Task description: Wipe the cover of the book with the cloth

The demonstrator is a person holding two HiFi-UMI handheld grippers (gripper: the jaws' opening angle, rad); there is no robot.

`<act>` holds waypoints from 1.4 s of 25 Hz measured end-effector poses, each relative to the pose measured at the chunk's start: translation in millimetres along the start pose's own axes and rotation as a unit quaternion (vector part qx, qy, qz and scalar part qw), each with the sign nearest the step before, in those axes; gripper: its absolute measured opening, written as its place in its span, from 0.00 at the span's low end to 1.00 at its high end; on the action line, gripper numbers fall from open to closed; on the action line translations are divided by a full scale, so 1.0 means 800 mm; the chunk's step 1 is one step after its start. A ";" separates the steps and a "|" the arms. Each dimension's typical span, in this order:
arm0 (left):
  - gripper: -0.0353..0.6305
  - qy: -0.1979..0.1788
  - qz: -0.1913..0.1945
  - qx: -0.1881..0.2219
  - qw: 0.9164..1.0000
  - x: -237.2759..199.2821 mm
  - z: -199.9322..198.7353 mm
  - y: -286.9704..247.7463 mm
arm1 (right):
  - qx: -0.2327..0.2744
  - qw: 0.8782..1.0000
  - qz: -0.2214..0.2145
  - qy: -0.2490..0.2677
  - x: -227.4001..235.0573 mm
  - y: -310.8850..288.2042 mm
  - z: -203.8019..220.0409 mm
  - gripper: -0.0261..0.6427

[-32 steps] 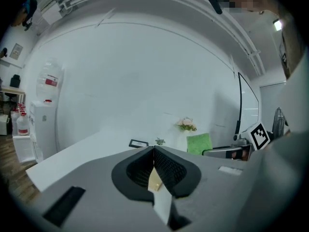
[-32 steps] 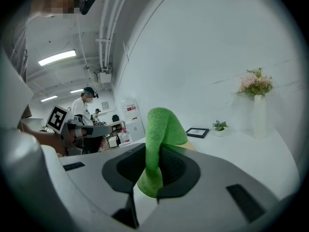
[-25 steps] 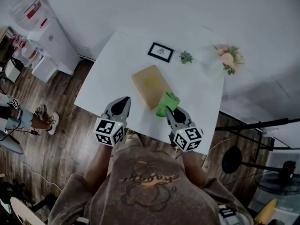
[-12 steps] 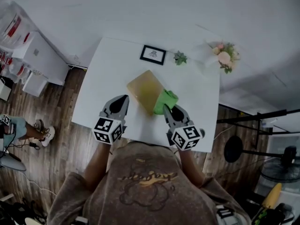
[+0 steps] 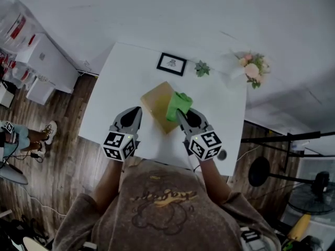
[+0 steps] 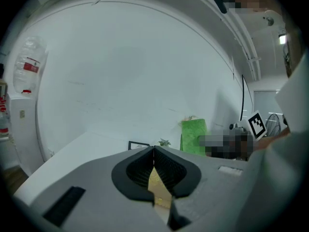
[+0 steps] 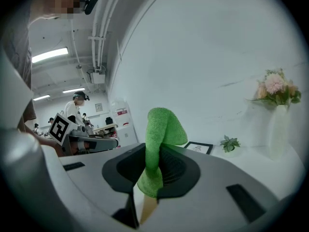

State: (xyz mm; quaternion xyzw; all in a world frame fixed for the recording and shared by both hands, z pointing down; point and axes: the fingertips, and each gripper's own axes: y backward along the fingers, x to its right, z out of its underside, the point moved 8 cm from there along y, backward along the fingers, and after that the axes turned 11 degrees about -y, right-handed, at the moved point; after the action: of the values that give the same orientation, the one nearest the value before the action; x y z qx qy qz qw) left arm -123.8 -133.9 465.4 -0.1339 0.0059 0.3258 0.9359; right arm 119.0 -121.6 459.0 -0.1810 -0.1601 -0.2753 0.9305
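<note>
White tabletop (image 5: 120,82) bears the book (image 5: 154,101); the right claw (image 5: 180,115), clamped on the cloth (image 5: 177,104), poises it over the cover, apparently to wipe, while the left claw (image 5: 137,112) idles, pressed together.

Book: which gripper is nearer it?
Right. The right gripper, clamping the cloth, is over the book, at its right edge; the left gripper, shut, hangs off its left corner.

Grey-brown sweatshirt (image 5: 157,218) with an orange chest graphic (image 5: 166,198). The left gripper (image 5: 137,111) and right gripper (image 5: 181,114) are pale grey shells with black ribbed fingers (image 6: 139,168), each bearing a black-and-white marker cube (image 5: 120,146).
</note>
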 end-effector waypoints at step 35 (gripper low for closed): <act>0.06 0.038 -0.065 -0.022 0.997 -0.043 0.031 0.013 | -0.219 0.964 -0.115 0.093 0.001 -0.249 0.087 0.14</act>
State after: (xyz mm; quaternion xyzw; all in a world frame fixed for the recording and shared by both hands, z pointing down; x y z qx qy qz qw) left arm -158.8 -140.6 490.0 -0.1670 0.0257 0.2594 0.9509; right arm -8.2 -248.6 570.2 -0.3341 -0.0286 -0.4247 0.8409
